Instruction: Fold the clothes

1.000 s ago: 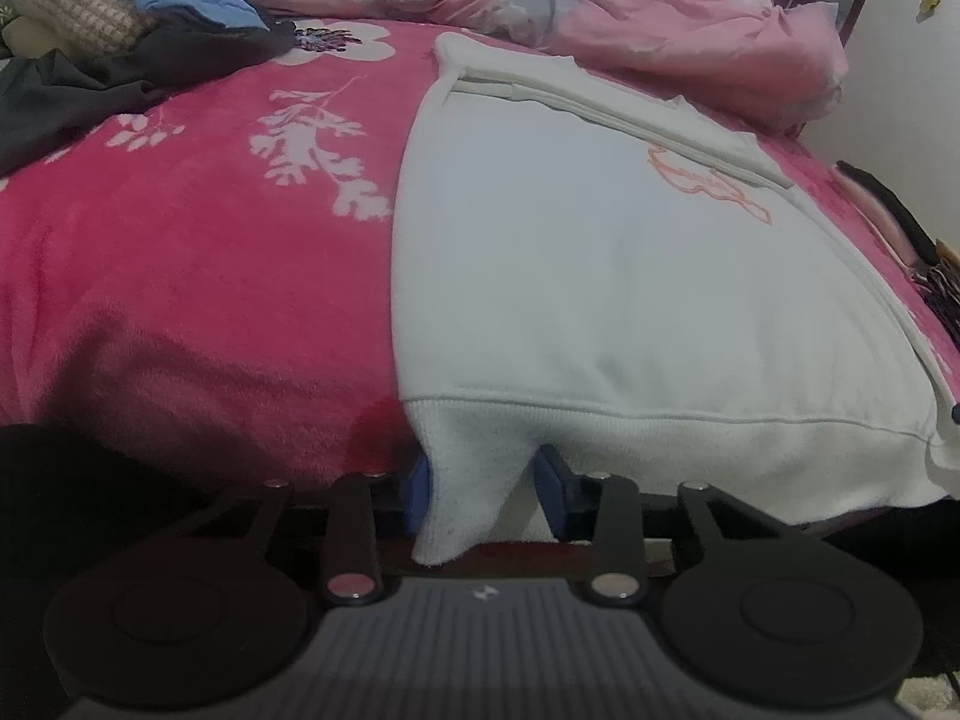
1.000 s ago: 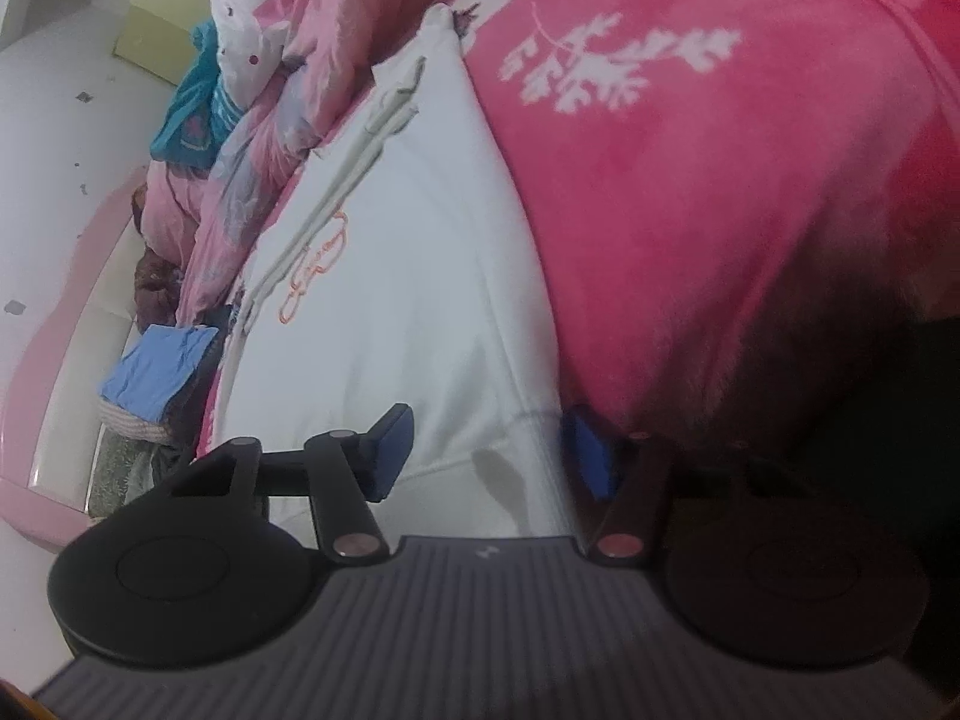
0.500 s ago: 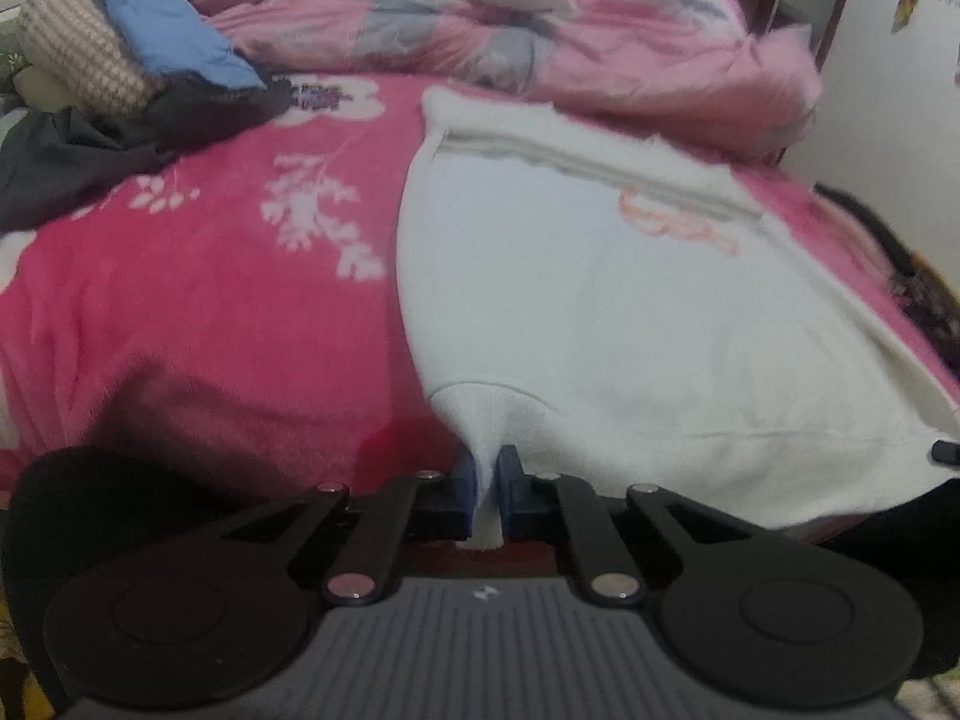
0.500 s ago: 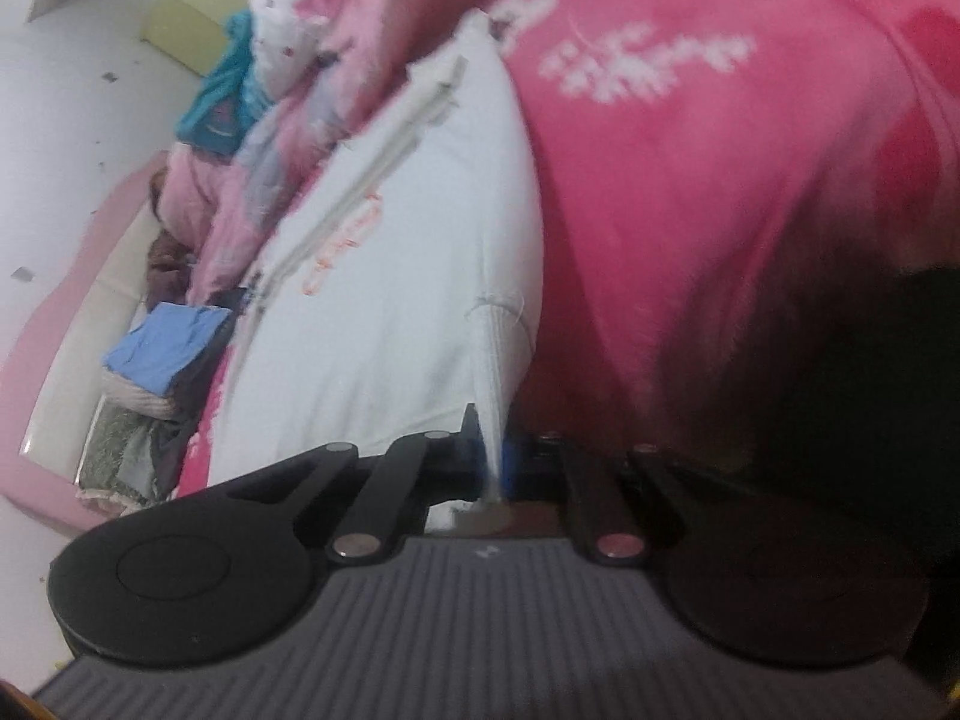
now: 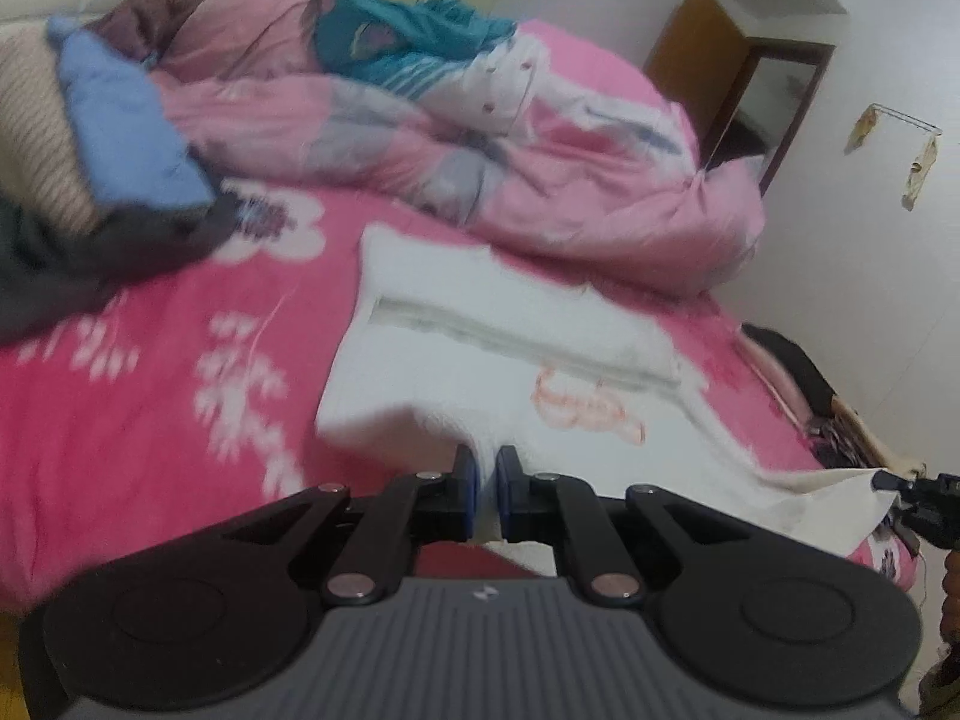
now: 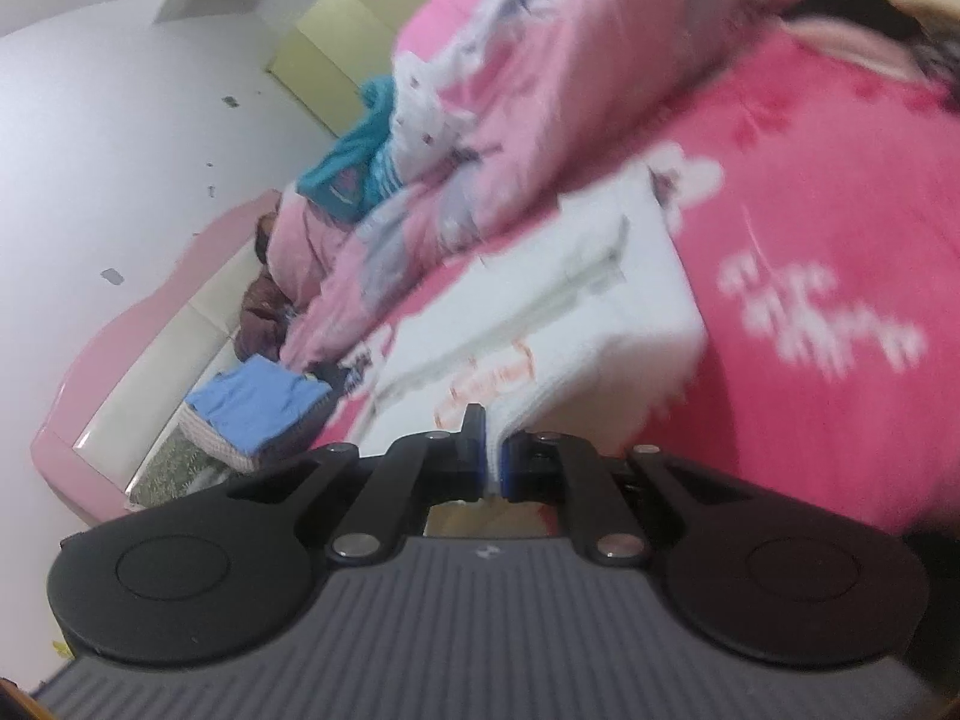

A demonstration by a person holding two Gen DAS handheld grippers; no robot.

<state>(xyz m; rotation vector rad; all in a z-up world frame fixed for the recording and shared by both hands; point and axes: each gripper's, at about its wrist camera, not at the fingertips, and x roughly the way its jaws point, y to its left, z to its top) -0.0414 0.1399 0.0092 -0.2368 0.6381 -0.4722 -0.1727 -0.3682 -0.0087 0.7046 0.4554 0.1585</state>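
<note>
A white sweatshirt (image 5: 504,360) with an orange chest print lies on the pink flowered blanket (image 5: 150,396), its sleeves folded across near the collar. My left gripper (image 5: 487,462) is shut on the left corner of its hem, which is lifted off the bed and curls toward the collar. In the right wrist view the same sweatshirt (image 6: 576,324) has its other hem corner pinched in my shut right gripper (image 6: 493,432), also raised. The right gripper's black tip (image 5: 918,489) shows at the far right of the left wrist view, holding the hem.
A rumpled pink quilt (image 5: 540,168) with a teal garment (image 5: 408,42) on it lies behind the sweatshirt. Blue, striped and dark clothes (image 5: 114,138) are piled at the back left. A white wall (image 5: 870,228) and brown door stand to the right.
Both grippers closed on the hem corners, then rose, lifting the hem off the bed edge and carrying it toward the collar. Both views now look higher over the bed.
</note>
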